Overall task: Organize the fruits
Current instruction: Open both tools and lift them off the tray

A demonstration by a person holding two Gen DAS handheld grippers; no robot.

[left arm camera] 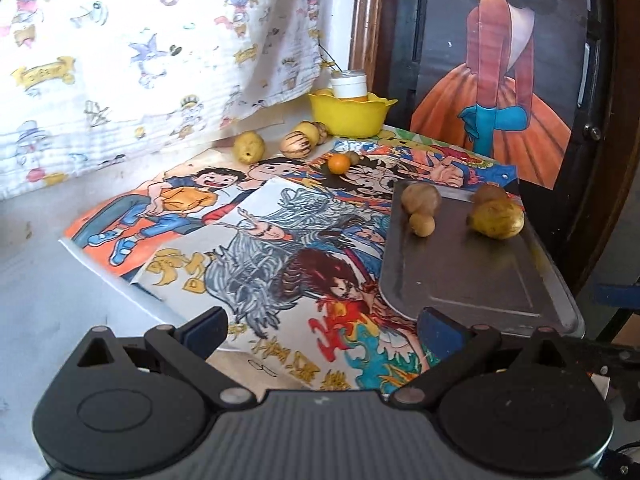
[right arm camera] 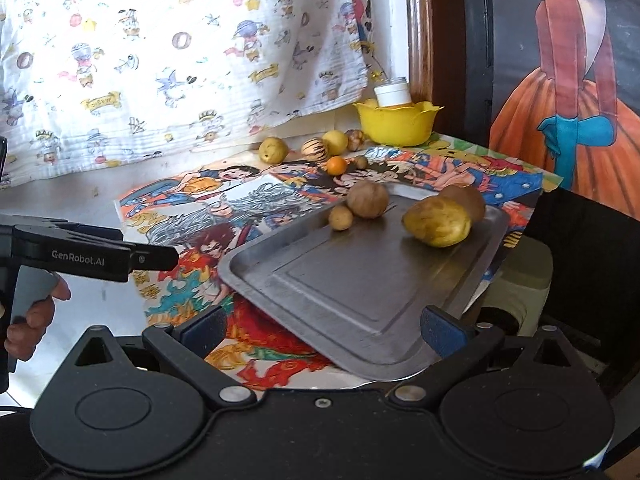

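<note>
A metal tray (right arm camera: 360, 304) (left arm camera: 472, 280) lies on comic posters. On it rest a yellow fruit (right arm camera: 437, 221) (left arm camera: 497, 219), a round brown fruit (right arm camera: 367, 199) (left arm camera: 421, 197), a small brown one (right arm camera: 341, 217) (left arm camera: 423, 225) and a brown fruit (right arm camera: 466, 199) behind the yellow one. Loose fruits lie at the back: a yellow one (right arm camera: 273, 149) (left arm camera: 249, 147), a striped one (right arm camera: 315, 149) (left arm camera: 295, 143), a small orange one (right arm camera: 336, 165) (left arm camera: 339, 163). My left gripper (left arm camera: 322, 326) stands open over the posters. My right gripper (right arm camera: 324, 326) stands open over the tray's near edge. Both hold nothing.
A yellow bowl (right arm camera: 396, 124) (left arm camera: 348, 116) with a white-capped jar (right arm camera: 392, 94) stands at the back by a wooden frame. A printed cloth (right arm camera: 180, 60) hangs behind. The left gripper's body (right arm camera: 88, 258) and a hand (right arm camera: 36, 316) show at the left edge.
</note>
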